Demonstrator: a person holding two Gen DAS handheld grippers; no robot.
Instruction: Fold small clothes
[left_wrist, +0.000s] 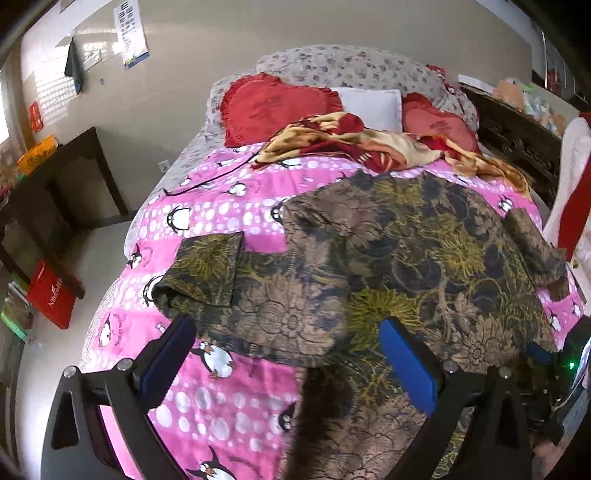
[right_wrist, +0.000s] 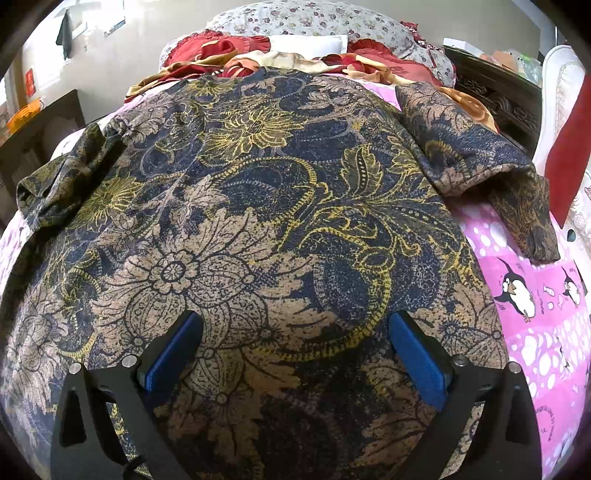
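Left wrist view: the floral print shirt (left_wrist: 388, 251) is spread flat on the pink penguin bedspread (left_wrist: 221, 206), just below the red heart cushions (left_wrist: 273, 107), and the left gripper (left_wrist: 288, 354) has its jaws wide open over the shirt's near edge, holding nothing. Right wrist view: shirt (right_wrist: 258, 206) fills most of the shot, one sleeve (right_wrist: 480, 162) lying out on the bedspread (right_wrist: 535, 314), and the right gripper (right_wrist: 295, 347) hangs over it, jaws spread apart and empty too.

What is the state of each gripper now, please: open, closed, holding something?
Left gripper: open, holding nothing, above the patterned shirt.
Right gripper: open, holding nothing, above the shirt's middle.
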